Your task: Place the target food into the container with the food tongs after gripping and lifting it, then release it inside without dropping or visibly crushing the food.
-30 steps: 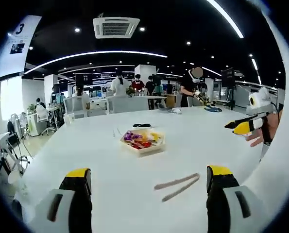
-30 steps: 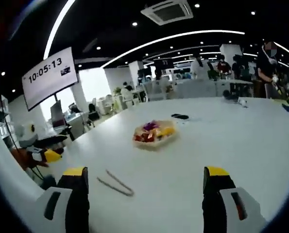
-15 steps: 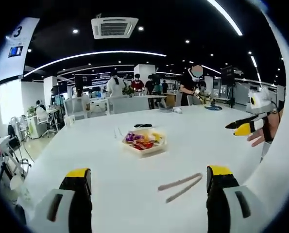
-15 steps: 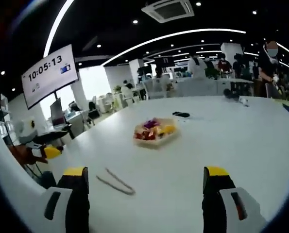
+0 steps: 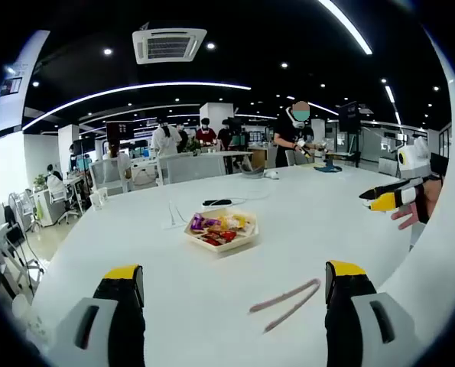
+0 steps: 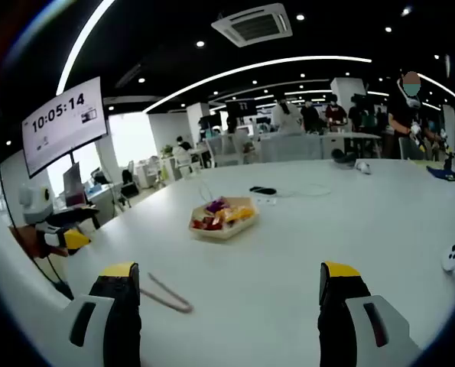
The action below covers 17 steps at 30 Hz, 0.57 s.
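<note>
A shallow pale tray of colourful food pieces sits mid-table. The metal food tongs lie flat on the white table, nearer to me than the tray. My left gripper is open above the table's near side, with the tongs just inside its right jaw. My right gripper is open too, the tongs lying by its left jaw. Each gripper shows in the other's view: the right gripper in a hand, the left gripper at the left edge. Nothing is held.
A small black object and thin cables lie beyond the tray. A small white device sits at the table's right edge. Several people stand at desks far behind. A wall clock screen hangs at left.
Both views have shifted a little with the hands, so tray and tongs sit slightly lower in the picture. Nothing on the table moved. Both grippers stay open.
</note>
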Available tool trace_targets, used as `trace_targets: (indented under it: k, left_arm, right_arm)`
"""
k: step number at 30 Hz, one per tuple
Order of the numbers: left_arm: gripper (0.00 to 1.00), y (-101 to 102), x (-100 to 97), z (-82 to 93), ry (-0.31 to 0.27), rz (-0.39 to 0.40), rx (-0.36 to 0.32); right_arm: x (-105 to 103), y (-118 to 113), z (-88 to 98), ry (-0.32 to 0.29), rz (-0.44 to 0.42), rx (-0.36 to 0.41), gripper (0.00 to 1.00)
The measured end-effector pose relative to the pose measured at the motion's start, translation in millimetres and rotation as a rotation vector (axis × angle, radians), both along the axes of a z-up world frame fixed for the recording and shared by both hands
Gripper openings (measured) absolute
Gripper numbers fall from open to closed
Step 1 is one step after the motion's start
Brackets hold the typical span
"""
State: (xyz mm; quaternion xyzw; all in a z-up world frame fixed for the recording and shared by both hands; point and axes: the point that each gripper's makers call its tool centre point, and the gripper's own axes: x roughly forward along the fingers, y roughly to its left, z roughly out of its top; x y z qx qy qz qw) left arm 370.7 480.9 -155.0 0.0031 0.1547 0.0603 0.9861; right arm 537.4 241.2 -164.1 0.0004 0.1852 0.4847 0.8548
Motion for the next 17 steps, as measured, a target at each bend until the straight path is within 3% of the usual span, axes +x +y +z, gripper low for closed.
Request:
trace_targets:
  k: [17]
  left_arm:
    - [0.99,7,12.8,4.5,-0.007,-0.021,0.0]
  right_arm:
    - [-5,2,-5.2,-0.003,0.015,-0.032,0.98]
